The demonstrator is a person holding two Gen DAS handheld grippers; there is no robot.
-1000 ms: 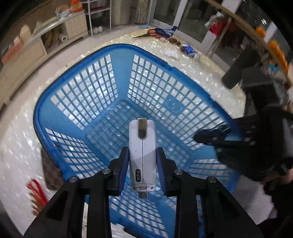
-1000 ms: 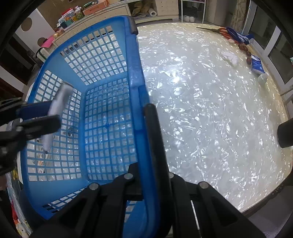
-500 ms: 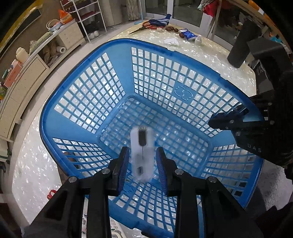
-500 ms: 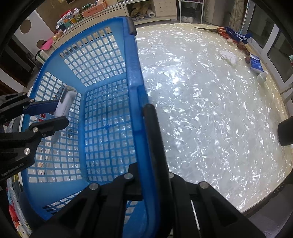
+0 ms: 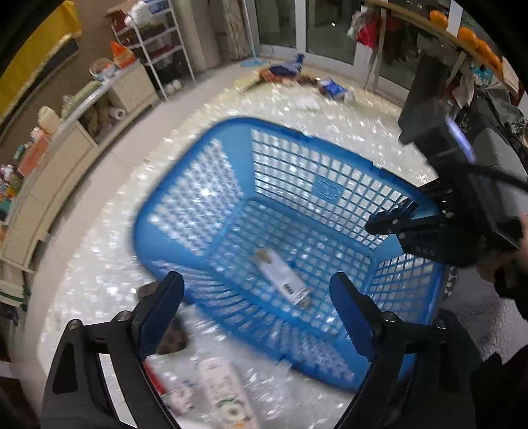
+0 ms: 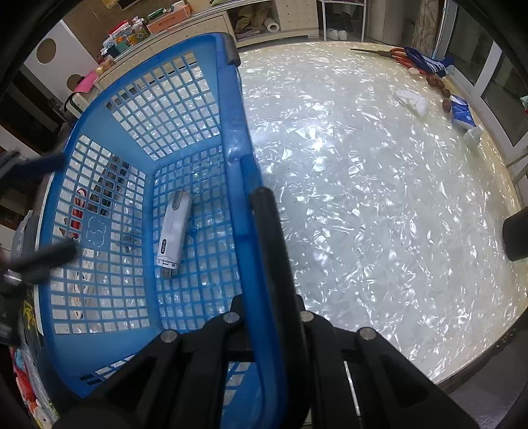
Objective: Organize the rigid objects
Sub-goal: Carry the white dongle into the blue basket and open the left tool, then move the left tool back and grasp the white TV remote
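My left claw (image 5: 255,303) hangs wide open above the near edge of the blue basket (image 6: 231,109), with nothing between its fingers. The white WiFi dongle (image 6: 174,227) lies flat on the basket's mesh floor, its plug end pointing toward the near wall. My right claw (image 6: 264,250) is clamped on the basket's rim, one finger inside and one outside. The basket sits on the pearly bench (image 6: 379,198).

I see a lived-in home, cream sideboard (image 5: 49,171) crowded with household clutter, wire shelving rack (image 5: 158,49), glass patio doors (image 5: 316,26), pearly dining table (image 6: 379,184).
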